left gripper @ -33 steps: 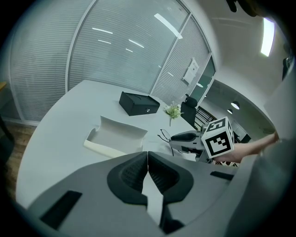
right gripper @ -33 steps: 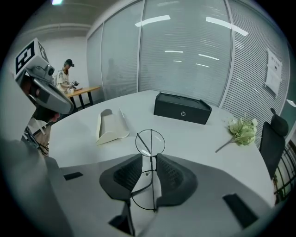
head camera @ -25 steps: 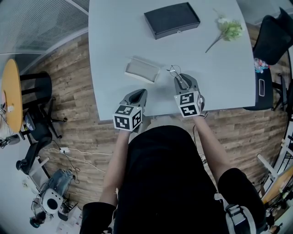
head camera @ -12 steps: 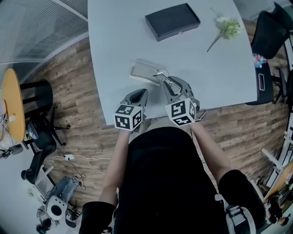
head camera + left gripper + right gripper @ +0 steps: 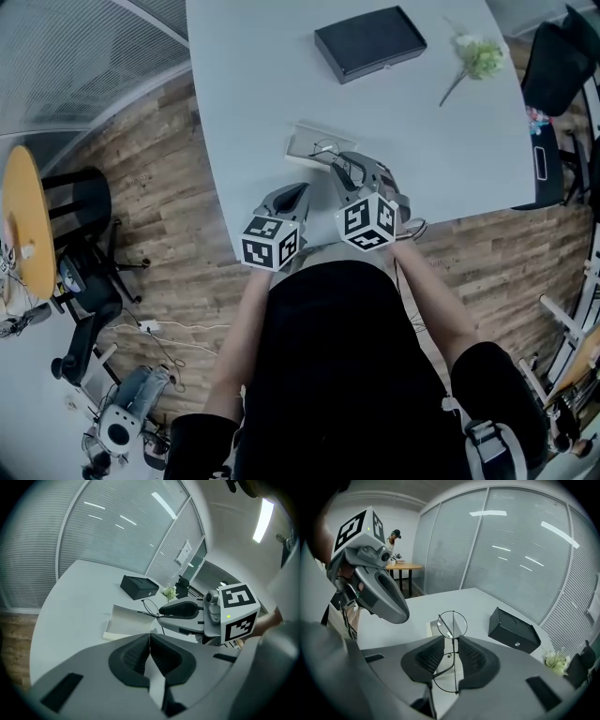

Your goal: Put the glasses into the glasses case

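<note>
Thin black wire-rimmed glasses [image 5: 453, 622] stand on edge between the pads of my right gripper [image 5: 451, 641], which is shut on them. In the head view that gripper [image 5: 343, 167] holds the glasses [image 5: 327, 148] just over the near edge of the open pale grey glasses case [image 5: 309, 142], which lies flat on the table. From the left gripper view the case [image 5: 127, 620] sits ahead with the glasses [image 5: 150, 607] above its right end. My left gripper [image 5: 296, 193] hangs near the table's front edge, left of the right one, its pads [image 5: 140, 651] pressed together with nothing in them.
A black box [image 5: 370, 43] lies at the far side of the white table [image 5: 248, 94], with a small flower sprig [image 5: 476, 58] to its right. A dark chair [image 5: 561, 67] stands right of the table, and a yellow round table [image 5: 23, 211] and a stool [image 5: 80, 183] at left.
My right gripper has carried the glasses leftward, from right of the case to over its near edge, rolling as it went. The left gripper drifted a little forward.
</note>
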